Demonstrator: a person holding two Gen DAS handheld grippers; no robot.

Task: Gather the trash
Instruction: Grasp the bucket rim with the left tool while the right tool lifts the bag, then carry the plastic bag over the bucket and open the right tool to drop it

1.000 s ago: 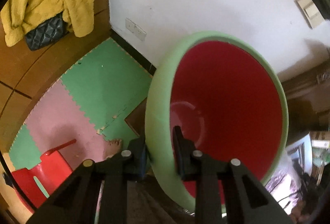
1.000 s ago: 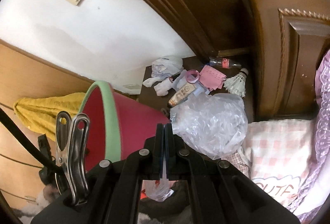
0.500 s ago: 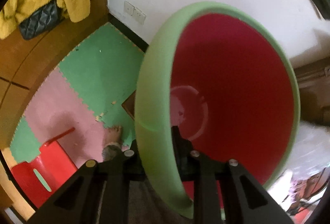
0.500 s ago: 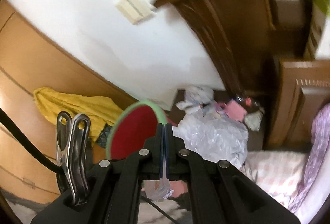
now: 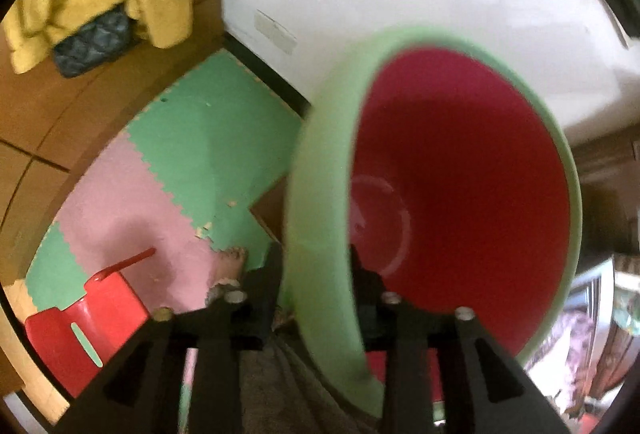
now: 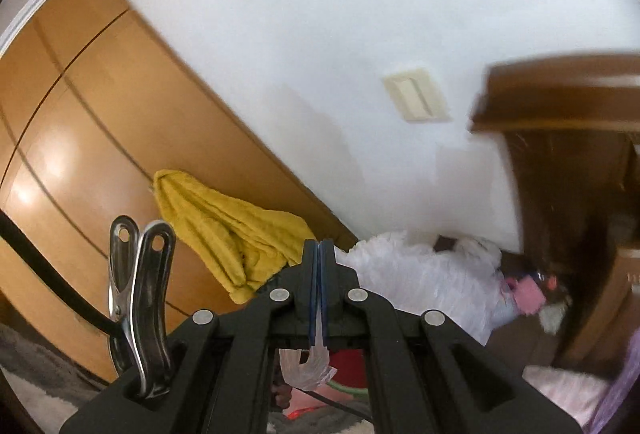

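My left gripper (image 5: 314, 270) is shut on the green rim of a red bucket (image 5: 460, 186), one finger outside and one inside, holding it tilted with its empty red inside facing the camera. My right gripper (image 6: 319, 254) is shut on the edge of a clear crumpled plastic bag (image 6: 420, 286), which hangs just past the fingers; a strip of it (image 6: 308, 366) shows below the jaws. More trash (image 6: 528, 286) lies on a dark nightstand beyond the bag, blurred.
Green and pink foam floor mats (image 5: 180, 162), a red plastic chair (image 5: 84, 326) and a bare foot (image 5: 230, 266) lie below the bucket. A yellow coat (image 6: 232, 230) hangs on the wooden wardrobe (image 6: 80, 138). A dark wooden headboard (image 6: 568, 162) stands at the right.
The right gripper has lifted and tipped upward with the bag, so the nightstand clutter dropped low in view. The bucket in the left gripper shifted right and slightly away.
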